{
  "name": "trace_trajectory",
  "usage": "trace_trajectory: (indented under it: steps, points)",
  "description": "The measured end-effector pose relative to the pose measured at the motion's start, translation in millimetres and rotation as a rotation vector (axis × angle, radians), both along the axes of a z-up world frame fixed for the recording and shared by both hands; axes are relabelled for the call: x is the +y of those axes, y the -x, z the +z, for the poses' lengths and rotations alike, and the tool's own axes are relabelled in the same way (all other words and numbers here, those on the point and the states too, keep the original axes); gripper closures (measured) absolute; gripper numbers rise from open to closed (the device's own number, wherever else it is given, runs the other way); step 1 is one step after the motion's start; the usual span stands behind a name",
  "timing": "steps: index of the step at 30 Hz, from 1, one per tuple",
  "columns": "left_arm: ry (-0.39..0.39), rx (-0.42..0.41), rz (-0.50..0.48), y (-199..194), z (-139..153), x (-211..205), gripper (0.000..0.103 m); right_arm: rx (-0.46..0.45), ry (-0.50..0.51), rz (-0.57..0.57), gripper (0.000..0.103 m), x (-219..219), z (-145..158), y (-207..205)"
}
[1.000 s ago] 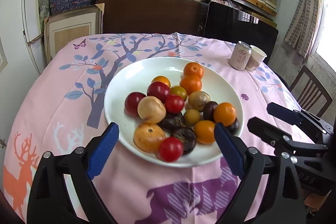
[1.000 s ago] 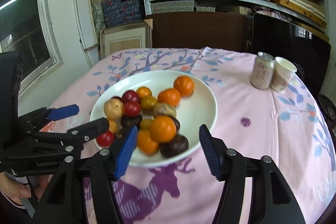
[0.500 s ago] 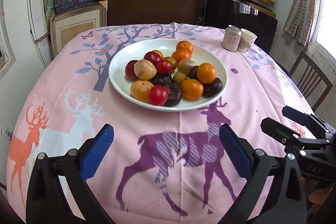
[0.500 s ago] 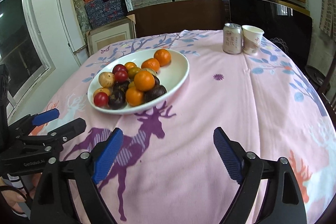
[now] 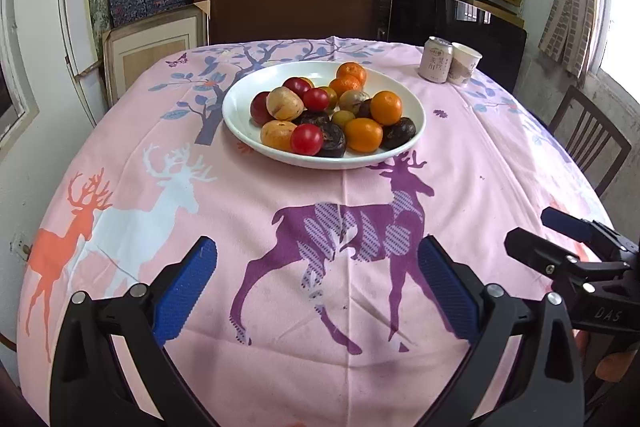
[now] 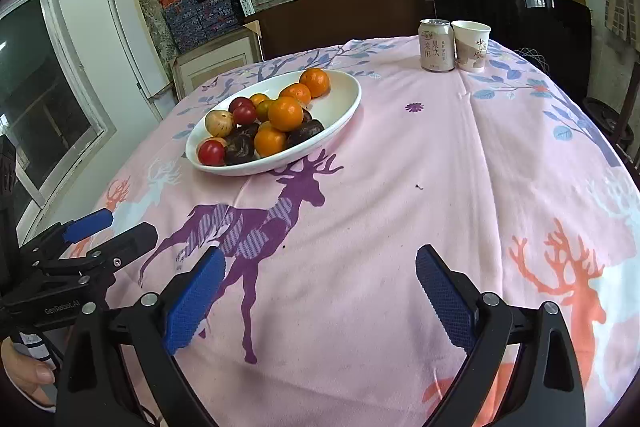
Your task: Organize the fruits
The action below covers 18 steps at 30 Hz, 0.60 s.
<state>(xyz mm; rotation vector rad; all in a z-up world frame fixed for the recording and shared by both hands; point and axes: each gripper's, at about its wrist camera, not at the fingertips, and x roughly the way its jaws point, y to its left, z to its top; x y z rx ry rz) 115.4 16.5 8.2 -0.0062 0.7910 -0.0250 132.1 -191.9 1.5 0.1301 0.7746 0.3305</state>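
Observation:
A white plate (image 5: 412, 103) (image 6: 344, 107) sits on the pink deer-print tablecloth, piled with several fruits: orange tangerines (image 5: 386, 107) (image 6: 285, 113), red ones (image 5: 306, 139) (image 6: 211, 152), dark purple ones (image 5: 400, 133) (image 6: 239, 147) and a tan one (image 5: 285, 103) (image 6: 219, 123). My left gripper (image 5: 318, 259) hangs open over the purple deer, well short of the plate, with nothing between its fingers. My right gripper (image 6: 320, 265) is to the right of the left one, its jaws still opening and holding nothing; it also shows at the right edge of the left wrist view (image 5: 556, 235).
A drink can (image 5: 435, 65) (image 6: 436, 45) and a paper cup (image 5: 464, 63) (image 6: 474, 46) stand at the table's far right. A wooden chair (image 5: 588, 143) stands off the right edge. Shelves with boxes line the back wall. A hand (image 6: 24, 375) holds the left gripper.
Both grippers have pulled back from the plate toward the near table edge, so the plate looks smaller and farther. The right gripper's jaws have spread wider. The fruits have not moved.

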Motion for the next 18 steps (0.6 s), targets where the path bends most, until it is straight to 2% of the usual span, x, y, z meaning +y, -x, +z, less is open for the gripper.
trace_trajectory:
  steps: [8, 18]
  points:
    - [-0.035, 0.002, 0.052, 5, -12, 6, 0.004, 0.015, 0.001, -0.001, 0.006, -2, -9, 5]
    - [-0.042, 0.072, 0.086, -3, -39, 24, 0.004, 0.07, 0.035, 0.019, 0.006, 2, -22, 8]
